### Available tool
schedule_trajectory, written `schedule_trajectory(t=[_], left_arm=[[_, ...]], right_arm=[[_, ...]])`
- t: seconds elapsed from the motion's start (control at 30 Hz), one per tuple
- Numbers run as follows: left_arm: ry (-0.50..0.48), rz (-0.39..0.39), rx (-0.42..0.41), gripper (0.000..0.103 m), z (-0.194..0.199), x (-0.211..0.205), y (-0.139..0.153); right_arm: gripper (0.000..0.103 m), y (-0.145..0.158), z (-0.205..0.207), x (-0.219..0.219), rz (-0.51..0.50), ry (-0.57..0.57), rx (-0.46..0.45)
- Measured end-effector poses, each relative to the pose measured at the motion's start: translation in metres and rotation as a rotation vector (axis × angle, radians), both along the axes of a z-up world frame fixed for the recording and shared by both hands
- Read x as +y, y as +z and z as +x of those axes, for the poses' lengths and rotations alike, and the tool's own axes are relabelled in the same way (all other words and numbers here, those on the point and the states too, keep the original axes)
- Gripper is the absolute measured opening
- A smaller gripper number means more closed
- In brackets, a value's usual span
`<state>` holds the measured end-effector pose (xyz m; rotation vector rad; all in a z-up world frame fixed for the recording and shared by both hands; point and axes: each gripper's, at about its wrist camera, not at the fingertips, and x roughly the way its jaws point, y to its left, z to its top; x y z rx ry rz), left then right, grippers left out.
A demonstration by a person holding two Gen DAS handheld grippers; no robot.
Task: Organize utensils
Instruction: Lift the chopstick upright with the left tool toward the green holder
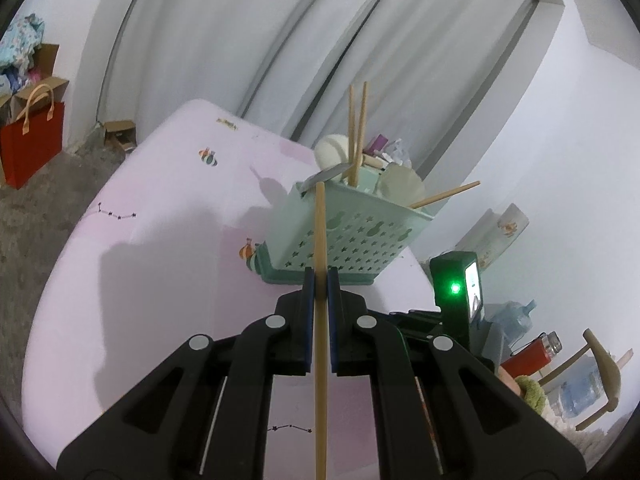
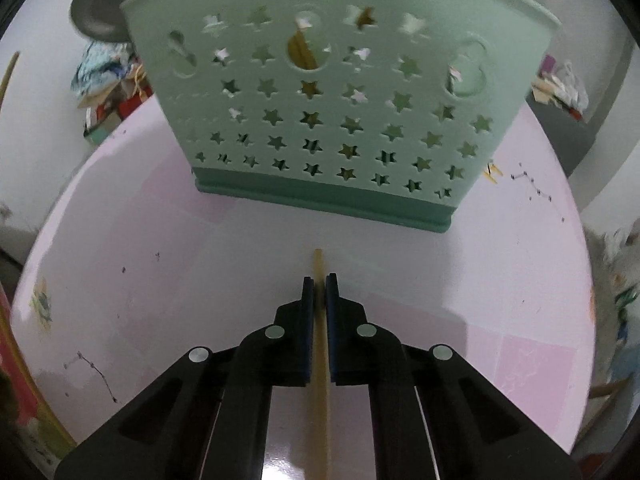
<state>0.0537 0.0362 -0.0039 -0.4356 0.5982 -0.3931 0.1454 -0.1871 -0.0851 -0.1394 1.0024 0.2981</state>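
A mint-green utensil basket (image 1: pixel 340 236) with star cut-outs stands on the pink table (image 1: pixel 160 240). Two wooden chopsticks (image 1: pixel 357 132) stand upright in it and a third (image 1: pixel 446 195) leans out to the right. My left gripper (image 1: pixel 320 276) is shut on a wooden chopstick (image 1: pixel 320 232) whose tip reaches up to the basket's near rim. In the right wrist view the same basket (image 2: pixel 332 92) fills the top. My right gripper (image 2: pixel 319 280) is shut on another chopstick (image 2: pixel 319 264), its tip a little short of the basket's dark green base.
A green device (image 1: pixel 458 292) with a lit screen stands right of the basket. A red bag (image 1: pixel 32 144) and cardboard boxes sit on the floor at far left. A dark round pan (image 2: pixel 104 4) and piled clutter (image 2: pixel 108 80) lie behind the basket. Bottles and a chair stand at lower right.
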Motion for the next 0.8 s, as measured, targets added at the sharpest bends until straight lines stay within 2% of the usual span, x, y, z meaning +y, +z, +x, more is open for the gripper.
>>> schedule_trajectory(t=[0.17,0.37,0.57,0.7,0.8], left_arm=[[-0.012,0.007,-0.057,0.005,-0.005,-0.005,0.016],[-0.032,0.015,-0.155,0.005,-0.008,-0.017,0.046],[-0.035,0.000,-0.280,0.005,0.006,-0.036,0.091],[0.012,0.001,-0.359,0.005,0.023,-0.051,0.120],[0.076,0.009,-0.450,0.005,0.037,-0.067,0.141]], right_arm=[[0.006,0.017,-0.007,-0.015,0.110,-0.046,-0.037],[0.006,0.065,-0.033,-0.051,0.244,-0.102,-0.159],[0.006,0.106,-0.049,-0.082,0.358,-0.155,-0.282],[0.006,0.119,-0.054,-0.098,0.404,-0.171,-0.330],[0.006,0.124,-0.058,-0.109,0.425,-0.176,-0.346]])
